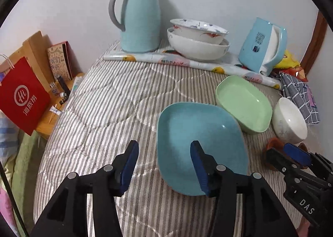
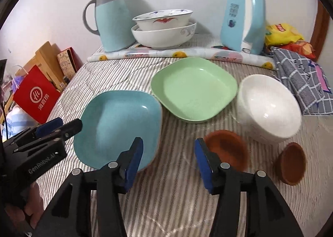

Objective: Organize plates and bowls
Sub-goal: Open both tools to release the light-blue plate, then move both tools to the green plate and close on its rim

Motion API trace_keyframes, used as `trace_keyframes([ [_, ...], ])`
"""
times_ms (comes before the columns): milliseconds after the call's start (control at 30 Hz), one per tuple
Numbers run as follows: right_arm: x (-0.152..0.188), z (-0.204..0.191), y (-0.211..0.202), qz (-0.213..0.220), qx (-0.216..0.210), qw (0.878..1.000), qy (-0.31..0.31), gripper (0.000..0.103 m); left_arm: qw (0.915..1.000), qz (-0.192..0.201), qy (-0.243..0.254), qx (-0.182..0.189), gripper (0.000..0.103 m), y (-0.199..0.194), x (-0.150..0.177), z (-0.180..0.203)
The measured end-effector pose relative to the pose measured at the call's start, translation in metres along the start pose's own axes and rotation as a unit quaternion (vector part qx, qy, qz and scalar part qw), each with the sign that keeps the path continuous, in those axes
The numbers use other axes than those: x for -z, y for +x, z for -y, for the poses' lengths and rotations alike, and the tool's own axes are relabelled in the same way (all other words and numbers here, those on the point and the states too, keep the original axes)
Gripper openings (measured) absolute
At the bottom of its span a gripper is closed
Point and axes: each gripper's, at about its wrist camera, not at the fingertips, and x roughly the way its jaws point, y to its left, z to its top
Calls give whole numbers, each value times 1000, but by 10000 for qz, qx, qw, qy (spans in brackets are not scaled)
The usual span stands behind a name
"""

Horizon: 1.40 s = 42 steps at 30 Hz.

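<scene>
A blue square plate [image 1: 187, 124] [image 2: 118, 124] lies on the striped bed cover, with a green square plate [image 1: 243, 101] [image 2: 193, 89] touching its far right corner. Right of those sits a white bowl [image 1: 289, 120] [image 2: 268, 105]. Two small brown dishes [image 2: 226, 149] [image 2: 291, 164] lie in front of the bowl. My left gripper [image 1: 164, 149] is open above the blue plate's left rim, pads not touching it. My right gripper [image 2: 169, 145] is open over bare cover between the blue plate and the nearer brown dish. Two patterned white bowls [image 1: 197, 37] [image 2: 164, 26] are stacked at the back.
A teal thermos jug [image 1: 141, 22] and a blue kettle [image 1: 262, 45] stand by the wall on a rolled floral cloth [image 1: 172, 60]. A checked cloth [image 2: 301, 78] and snack bags [image 2: 283, 35] lie at the right. A red paper bag [image 1: 22, 95] leans at the left on a wooden side table.
</scene>
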Motion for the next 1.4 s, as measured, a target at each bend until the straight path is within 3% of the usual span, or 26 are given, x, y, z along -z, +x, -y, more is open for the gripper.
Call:
trace_keyframes([
  [567,-13,42,-65,598,122,9978,271,63,9987,508,50,2,49,-44,-18,36],
  [900,-28,59,-72,654,269,9974,155,65,9979,620,130,135,49,-42,-35,62],
  [1067,-39,68,-72,713,279,9970,121,72,9985,499,145,186,49,-33,-45,70],
  [1400,-65,78,-47,710,312,9970,-32,72,9993,331,117,105,49,-7,-58,69],
])
